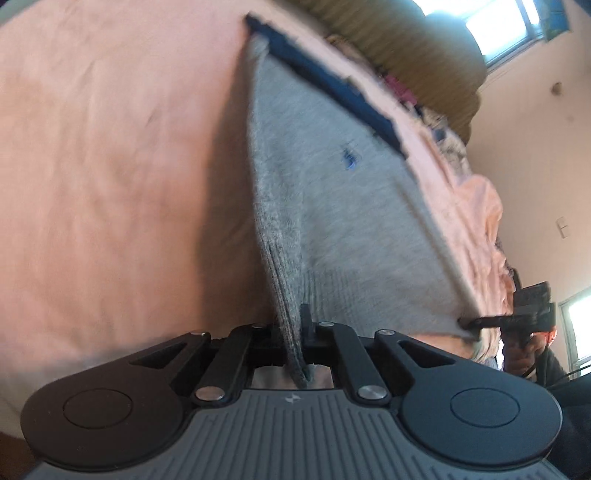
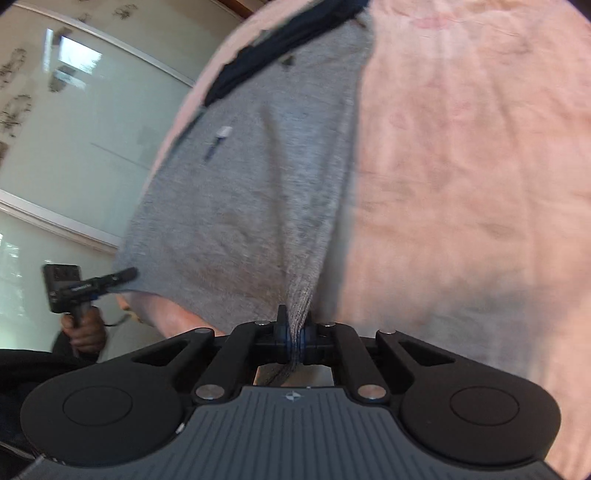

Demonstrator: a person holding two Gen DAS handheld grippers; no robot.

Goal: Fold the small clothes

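Note:
A small grey garment (image 1: pixel 332 192) with a dark blue band (image 1: pixel 325 81) along its far edge and a small blue logo is lifted off a pink sheet (image 1: pixel 110 166). My left gripper (image 1: pixel 293 328) is shut on one near corner of it, the cloth pinched between the pads. In the right wrist view the same grey garment (image 2: pixel 240 206) hangs from my right gripper (image 2: pixel 295 332), shut on the other near corner. Each view shows the opposite gripper at the garment's far lower corner: the right gripper (image 1: pixel 469 323) and the left gripper (image 2: pixel 127 275), each held by a hand.
The pink sheet (image 2: pixel 461 184) covers the bed on all sides. A pile of clothes (image 1: pixel 443 133) and an olive striped cushion (image 1: pixel 406 48) lie at the bed's far end. A window (image 1: pixel 498 29) and pale wall (image 2: pixel 92 147) stand beyond.

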